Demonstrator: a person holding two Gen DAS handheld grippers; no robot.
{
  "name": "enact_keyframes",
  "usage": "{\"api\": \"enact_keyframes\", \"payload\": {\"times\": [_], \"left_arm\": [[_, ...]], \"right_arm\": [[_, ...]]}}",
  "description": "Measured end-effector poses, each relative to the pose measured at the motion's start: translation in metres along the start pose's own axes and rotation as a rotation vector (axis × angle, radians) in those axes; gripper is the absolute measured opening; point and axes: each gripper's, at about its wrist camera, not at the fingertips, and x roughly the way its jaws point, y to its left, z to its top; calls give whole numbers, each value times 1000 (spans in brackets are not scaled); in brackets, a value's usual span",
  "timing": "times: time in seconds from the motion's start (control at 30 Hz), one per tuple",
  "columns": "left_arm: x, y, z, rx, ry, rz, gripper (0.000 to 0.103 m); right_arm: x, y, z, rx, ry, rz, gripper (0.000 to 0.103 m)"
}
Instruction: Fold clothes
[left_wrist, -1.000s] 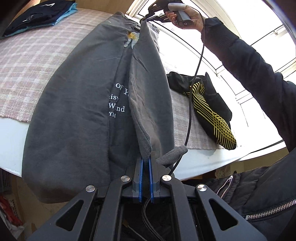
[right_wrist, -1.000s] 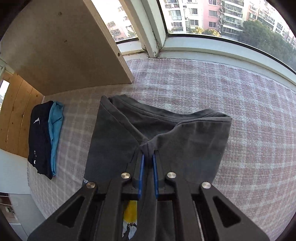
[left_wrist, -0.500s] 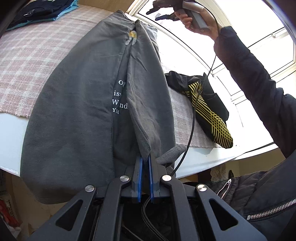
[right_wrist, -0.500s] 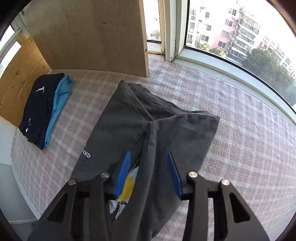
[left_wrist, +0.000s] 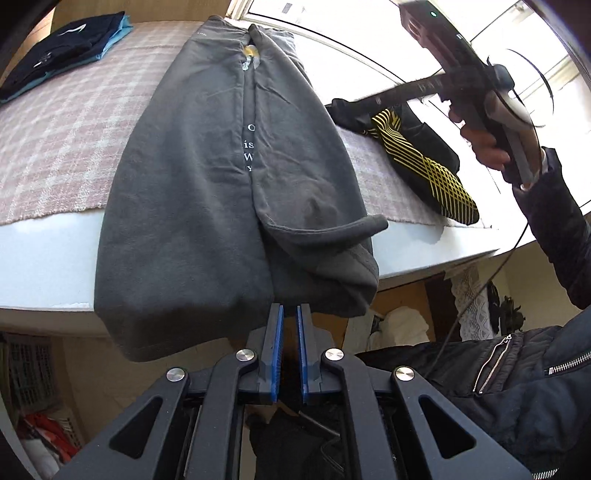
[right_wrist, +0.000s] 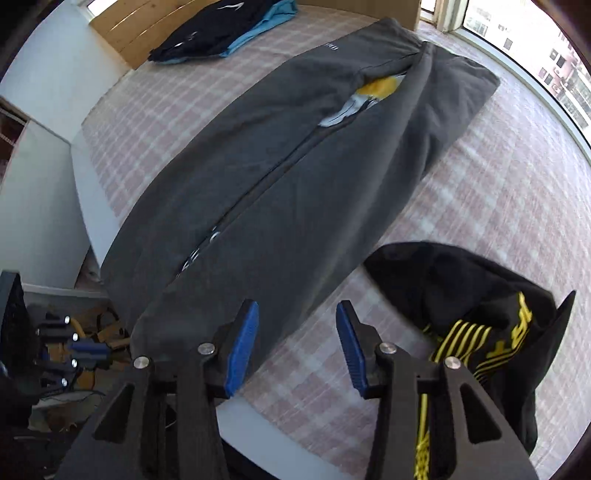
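Observation:
A grey sweatshirt (left_wrist: 207, 177) with white lettering lies lengthwise on the checked cloth (left_wrist: 74, 129). Both its sides are folded in to the middle, and its hem hangs over the near table edge. My left gripper (left_wrist: 290, 321) sits below that edge, shut on the hem, with only a thin slit between the blue pads. My right gripper (right_wrist: 297, 332) stands open and holds nothing. It hovers over the cloth near the front edge, between the sweatshirt (right_wrist: 295, 184) and a black and yellow garment (right_wrist: 480, 302). In the left wrist view it shows only as a blur in a hand (left_wrist: 484, 144).
A folded navy and light blue stack (left_wrist: 66, 40) lies at the far left by a wooden panel (right_wrist: 122, 33). The black and yellow garment (left_wrist: 417, 162) is crumpled on the right. The white table edge (left_wrist: 48, 258) runs in front, windows behind. The person's dark jacket (left_wrist: 498, 369) is at lower right.
My right gripper opened, let go of the collar end and swung to the near edge by the black and yellow garment. The raised right flap now lies flat. My left gripper shifted slightly.

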Motion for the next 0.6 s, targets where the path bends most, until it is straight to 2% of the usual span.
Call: {"api": "enact_keyframes", "payload": {"times": [0.07, 0.13, 0.2, 0.27, 0.43, 0.53, 0.6], "left_arm": [[-7, -1, -2, 38, 3, 3, 6], [-12, -3, -3, 77, 11, 0, 6], [-14, -5, -2, 123, 27, 14, 6], [-14, -8, 1, 168, 41, 27, 6], [-9, -9, 12, 241, 86, 31, 6], [-3, 1, 20, 257, 114, 72, 7], [3, 12, 27, 252, 146, 65, 8]], "right_arm": [[8, 34, -42, -53, 12, 47, 44], [16, 58, -67, -110, 10, 60, 44], [24, 73, -81, -161, 13, 27, 44], [27, 84, -85, -192, -6, -19, 44], [25, 103, -74, -260, -36, -16, 44], [34, 110, -61, -315, -14, -44, 44], [41, 110, -54, -326, 10, -44, 44]]}}
